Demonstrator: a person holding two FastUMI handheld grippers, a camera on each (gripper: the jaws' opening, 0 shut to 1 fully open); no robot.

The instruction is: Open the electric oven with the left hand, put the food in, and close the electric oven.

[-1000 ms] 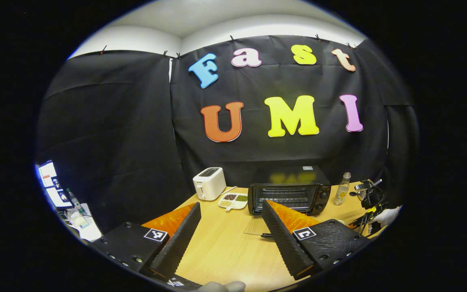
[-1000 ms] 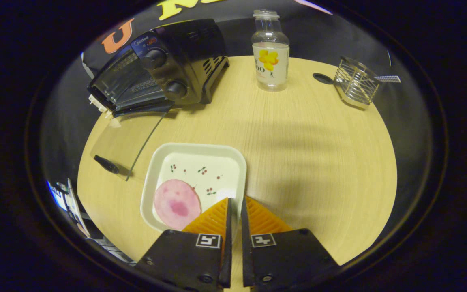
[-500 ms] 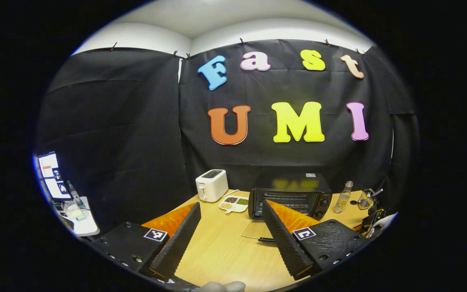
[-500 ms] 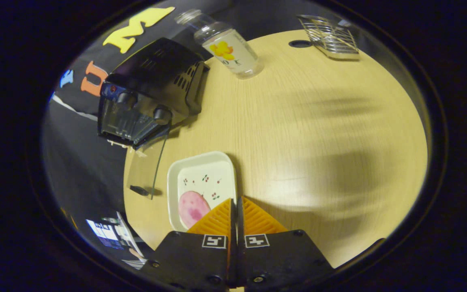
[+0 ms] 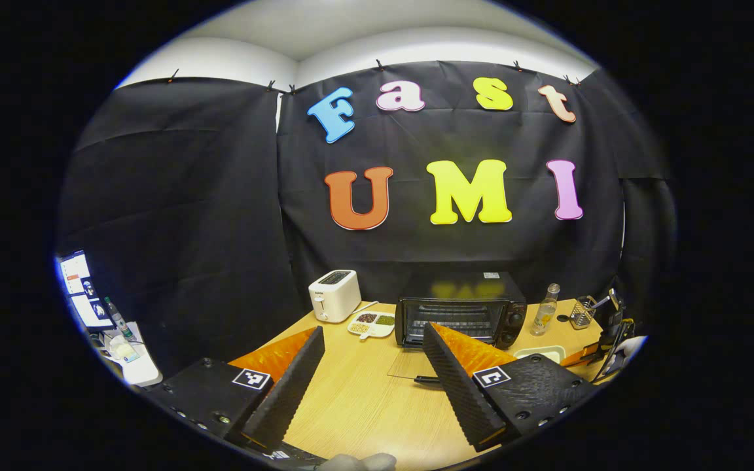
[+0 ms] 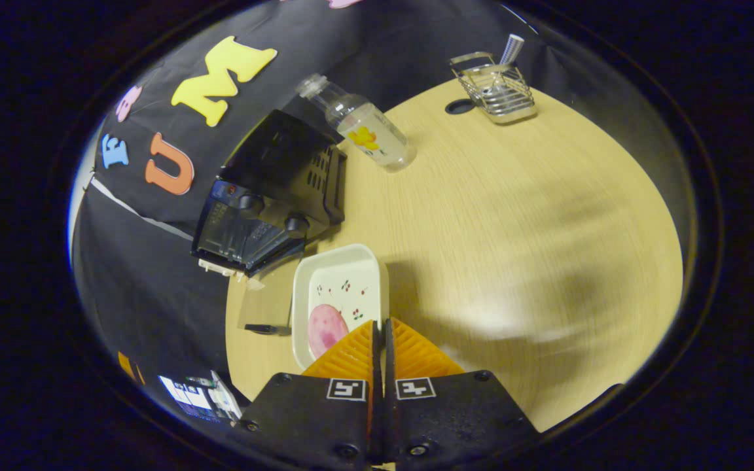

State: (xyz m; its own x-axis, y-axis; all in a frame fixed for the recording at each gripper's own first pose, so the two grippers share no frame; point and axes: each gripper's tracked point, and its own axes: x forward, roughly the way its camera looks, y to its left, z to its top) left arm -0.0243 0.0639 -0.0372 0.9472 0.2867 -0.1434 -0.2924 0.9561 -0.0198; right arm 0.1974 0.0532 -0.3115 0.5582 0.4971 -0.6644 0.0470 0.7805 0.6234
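In the left gripper view we see bare bench [image 5: 364, 405] at lower centre, leading to the oven [image 5: 459, 319]. Its lowered glass door [image 5: 410, 365] lies across that path. A toaster [image 5: 334, 296] and snack tray [image 5: 372, 322] crowd the left, a bottle [image 5: 545, 310] the right.

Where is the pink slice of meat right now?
In the right gripper view, the meat slice lies on the white plate, just before the open oven.

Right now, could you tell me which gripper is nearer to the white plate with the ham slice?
Right. The right gripper is shut on the white plate's near rim. The left gripper hangs open, back from the plate, facing the open oven.
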